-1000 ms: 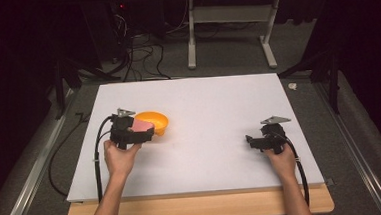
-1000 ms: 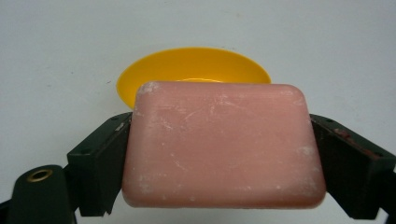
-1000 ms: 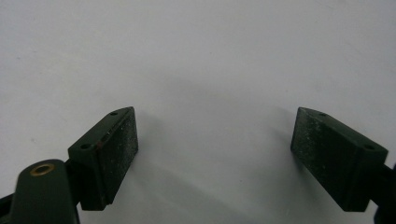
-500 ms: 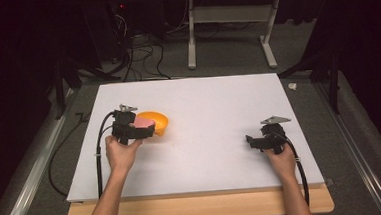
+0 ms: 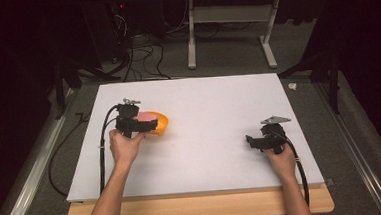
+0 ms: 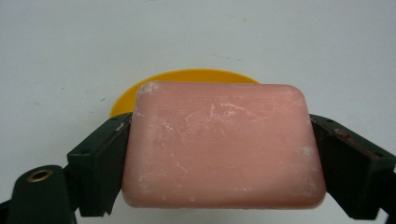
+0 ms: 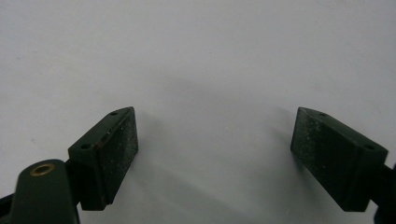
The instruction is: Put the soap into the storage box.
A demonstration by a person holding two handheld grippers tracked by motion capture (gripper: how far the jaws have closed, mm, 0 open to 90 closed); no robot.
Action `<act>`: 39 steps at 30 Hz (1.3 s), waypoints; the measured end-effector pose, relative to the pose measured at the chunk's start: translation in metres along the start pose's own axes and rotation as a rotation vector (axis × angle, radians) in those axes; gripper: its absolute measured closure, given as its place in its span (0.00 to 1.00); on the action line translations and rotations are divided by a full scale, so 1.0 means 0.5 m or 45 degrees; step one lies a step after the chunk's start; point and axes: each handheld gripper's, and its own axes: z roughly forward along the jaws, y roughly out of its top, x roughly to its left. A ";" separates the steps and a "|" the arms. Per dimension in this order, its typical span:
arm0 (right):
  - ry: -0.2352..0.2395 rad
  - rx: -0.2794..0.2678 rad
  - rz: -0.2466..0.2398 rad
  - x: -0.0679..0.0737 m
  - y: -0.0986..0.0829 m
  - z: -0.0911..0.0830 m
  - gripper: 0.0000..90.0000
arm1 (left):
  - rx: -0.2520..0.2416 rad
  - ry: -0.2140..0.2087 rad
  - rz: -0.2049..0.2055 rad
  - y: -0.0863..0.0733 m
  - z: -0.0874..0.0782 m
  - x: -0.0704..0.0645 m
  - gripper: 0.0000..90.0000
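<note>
While the left gripper [image 6: 224,154] pinches a pink soap bar [image 6: 223,144] between its fingers [image 6: 100,163] just above an orange bowl [image 5: 160,122] at the left of the white table [image 5: 214,111], the right gripper [image 7: 215,158] rests well apart, its fingers [image 7: 109,149] spread wide over bare tabletop.
</note>
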 end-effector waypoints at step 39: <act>-0.003 0.000 0.000 0.000 0.000 0.000 0.17 | 0.128 0.046 -0.049 0.012 0.093 0.008 0.15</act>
